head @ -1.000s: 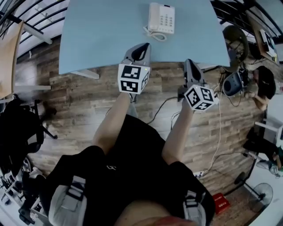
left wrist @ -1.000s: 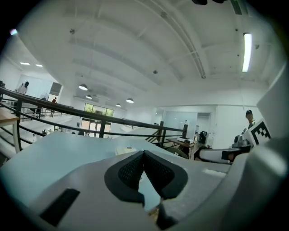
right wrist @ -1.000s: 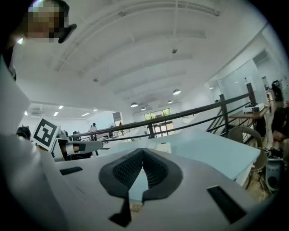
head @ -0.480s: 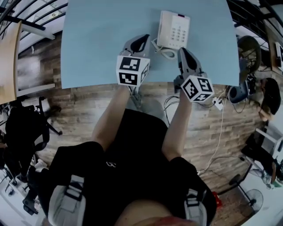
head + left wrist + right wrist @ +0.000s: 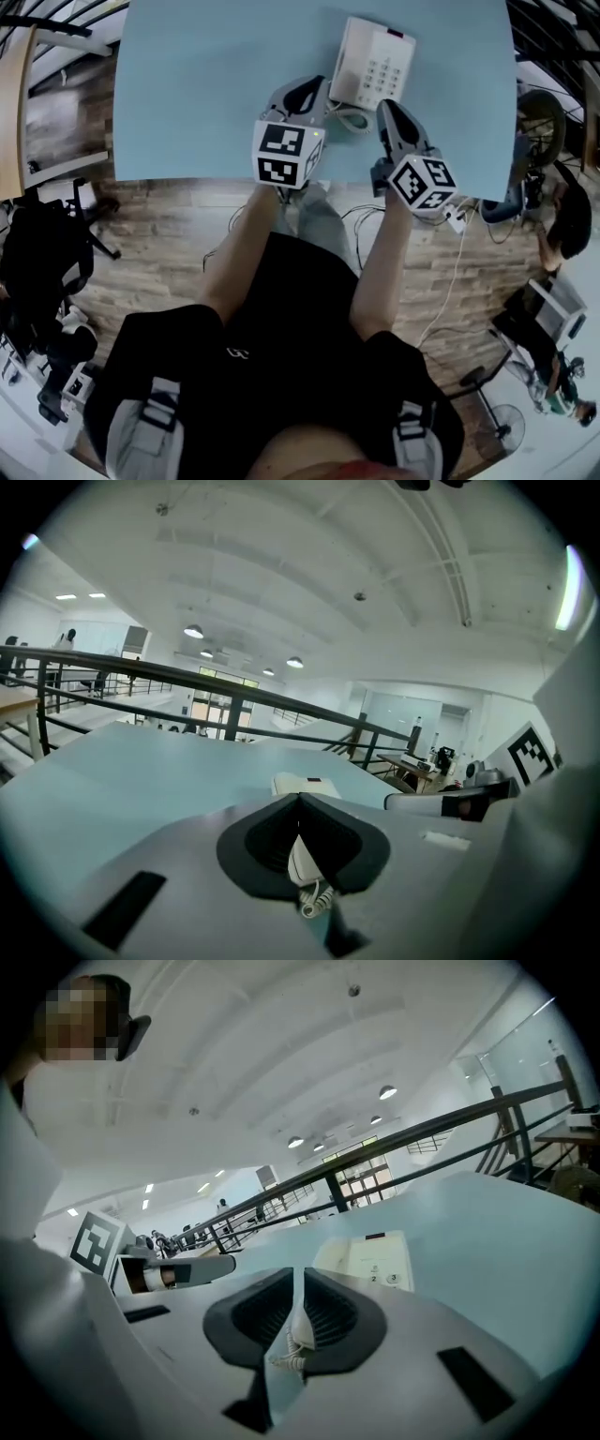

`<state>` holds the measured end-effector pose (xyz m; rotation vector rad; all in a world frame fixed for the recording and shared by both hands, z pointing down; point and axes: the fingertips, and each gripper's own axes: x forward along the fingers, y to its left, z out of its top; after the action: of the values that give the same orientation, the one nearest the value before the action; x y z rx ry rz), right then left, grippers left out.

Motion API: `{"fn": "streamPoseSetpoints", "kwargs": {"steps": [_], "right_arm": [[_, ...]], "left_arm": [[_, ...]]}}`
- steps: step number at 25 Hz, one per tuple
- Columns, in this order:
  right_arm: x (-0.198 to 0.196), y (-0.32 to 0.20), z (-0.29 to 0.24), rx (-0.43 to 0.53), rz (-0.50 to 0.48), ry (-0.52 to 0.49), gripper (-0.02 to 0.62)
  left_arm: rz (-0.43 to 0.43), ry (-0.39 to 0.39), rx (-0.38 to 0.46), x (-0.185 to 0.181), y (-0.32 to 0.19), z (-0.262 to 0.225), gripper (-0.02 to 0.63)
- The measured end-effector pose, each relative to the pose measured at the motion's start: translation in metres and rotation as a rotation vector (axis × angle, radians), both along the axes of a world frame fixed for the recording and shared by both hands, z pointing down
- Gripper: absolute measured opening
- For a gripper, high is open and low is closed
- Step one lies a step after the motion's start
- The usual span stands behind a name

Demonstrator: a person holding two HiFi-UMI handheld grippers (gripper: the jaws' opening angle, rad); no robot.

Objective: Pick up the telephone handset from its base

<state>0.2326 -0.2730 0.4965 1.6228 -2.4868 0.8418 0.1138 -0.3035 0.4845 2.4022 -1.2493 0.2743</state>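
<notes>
- The left gripper [image 5: 309, 89] has its jaws closed together and grips nothing. Its tips sit just left of the base's near corner.
- The right gripper [image 5: 387, 108] is also closed and empty, at the base's lower right edge.
- The handset [image 5: 351, 64] lies on the base [image 5: 384, 67], upper centre of the head view. Both grippers seem to flank it for the approach.
- The coiled cord [image 5: 353, 118] lies between the tips and may snag.
- The blue table [image 5: 187, 94] carries it all, and floor cables [image 5: 450, 281] trail at lower right.

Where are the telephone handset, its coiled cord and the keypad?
telephone handset [image 5: 348, 59], head view, middle of its length
coiled cord [image 5: 354, 119], head view, its bunched loop
keypad [image 5: 382, 70], head view, its middle buttons
</notes>
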Motion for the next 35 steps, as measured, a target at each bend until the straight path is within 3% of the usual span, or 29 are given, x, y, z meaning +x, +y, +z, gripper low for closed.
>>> {"fn": "streamPoseSetpoints", "kwargs": {"steps": [3, 5, 14, 21, 28, 35], "right_arm": [[-0.007, -0.019, 0.016, -0.057, -0.072, 0.009, 0.144], [-0.010, -0.032, 0.026, -0.097, -0.110, 0.021, 0.160], [-0.011, -0.081, 0.056, -0.221, -0.154, 0.006, 0.166], [-0.038, -0.098, 0.082, -0.328, -0.186, -0.054, 0.175], [-0.048, -0.103, 0.088, -0.363, -0.179, -0.075, 0.169], [-0.053, -0.101, 0.081, -0.362, -0.113, -0.098, 0.103]], "left_arm": [[-0.023, 0.005, -0.020, 0.000, -0.004, 0.012, -0.002], [-0.036, 0.008, -0.036, 0.001, -0.005, 0.019, -0.002], [-0.100, 0.025, -0.056, -0.020, -0.013, 0.027, -0.002], [-0.135, 0.044, -0.069, -0.044, -0.015, 0.031, -0.002], [-0.148, 0.052, -0.060, -0.058, -0.016, 0.026, -0.002], [-0.139, 0.059, -0.031, -0.061, -0.019, 0.014, -0.002]]}}
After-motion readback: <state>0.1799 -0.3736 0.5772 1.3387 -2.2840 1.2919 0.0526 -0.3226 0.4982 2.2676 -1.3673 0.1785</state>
